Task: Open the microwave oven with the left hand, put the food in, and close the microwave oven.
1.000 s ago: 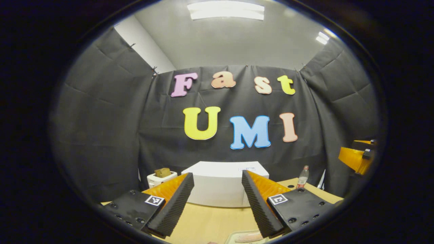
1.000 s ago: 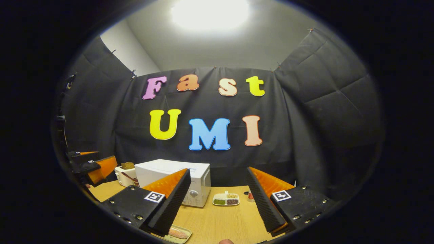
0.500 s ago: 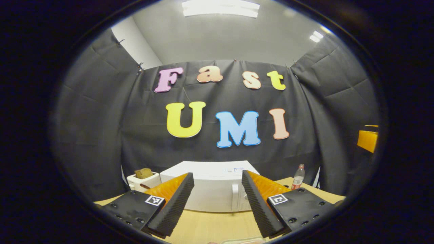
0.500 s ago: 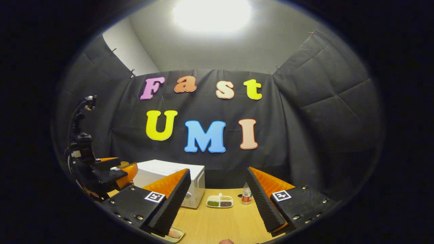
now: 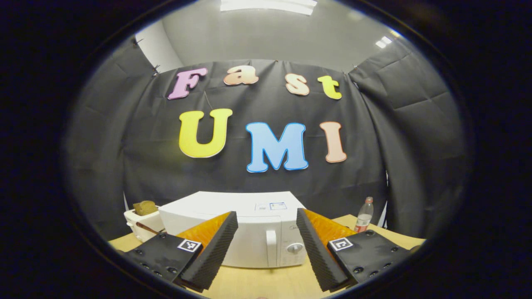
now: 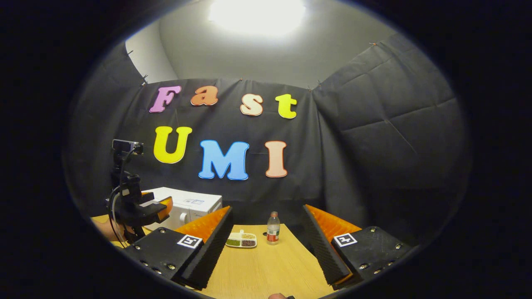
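The microwave oven (image 5: 232, 232) stands closed at the back of the table (image 5: 266, 282), facing the left gripper (image 5: 266, 253), whose jaws are spread and empty. Its vertical door handle (image 5: 271, 247) is framed between the fingers but not yet reached. It is judged that the handle should be approached squarely and the door swung along its hinge arc. In the right gripper view the right gripper (image 6: 266, 253) is likewise spread and empty, and a divided dish (image 6: 241, 240) beside a bottle (image 6: 273, 228) is shown. The food cannot be located.
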The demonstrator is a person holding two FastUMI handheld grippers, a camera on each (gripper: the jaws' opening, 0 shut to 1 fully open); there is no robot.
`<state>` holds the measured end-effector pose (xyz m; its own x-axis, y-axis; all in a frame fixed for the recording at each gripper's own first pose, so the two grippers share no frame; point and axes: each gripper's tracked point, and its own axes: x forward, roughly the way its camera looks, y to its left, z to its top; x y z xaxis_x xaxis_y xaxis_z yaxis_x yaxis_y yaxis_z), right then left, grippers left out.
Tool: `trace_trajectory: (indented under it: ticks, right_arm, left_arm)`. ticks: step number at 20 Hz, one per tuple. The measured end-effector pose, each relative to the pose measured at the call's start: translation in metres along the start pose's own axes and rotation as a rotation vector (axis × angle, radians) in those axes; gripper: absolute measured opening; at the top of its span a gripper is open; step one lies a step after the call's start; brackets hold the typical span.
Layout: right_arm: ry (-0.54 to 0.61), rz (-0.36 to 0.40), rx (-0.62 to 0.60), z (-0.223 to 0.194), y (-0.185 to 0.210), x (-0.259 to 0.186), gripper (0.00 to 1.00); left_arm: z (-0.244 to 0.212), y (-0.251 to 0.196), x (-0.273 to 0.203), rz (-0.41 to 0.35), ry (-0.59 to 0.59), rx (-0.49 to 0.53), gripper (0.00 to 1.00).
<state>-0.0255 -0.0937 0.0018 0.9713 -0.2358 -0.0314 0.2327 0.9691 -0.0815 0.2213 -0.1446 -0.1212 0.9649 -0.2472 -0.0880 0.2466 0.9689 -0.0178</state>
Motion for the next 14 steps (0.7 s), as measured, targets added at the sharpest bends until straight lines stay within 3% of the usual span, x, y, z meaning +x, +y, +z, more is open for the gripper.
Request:
trace_trajectory:
  ticks: [11,14]
  right_arm:
    - [0.083,-0.082,0.003,-0.022,-0.029,-0.013,0.99]
    - [0.097,-0.089,-0.014,-0.025,-0.033,-0.016,0.99]
  left_arm:
    - [-0.102,-0.009,0.066,-0.012,0.18,0.016,0.98]
    - [-0.129,-0.009,0.079,-0.005,0.241,0.007,0.92]
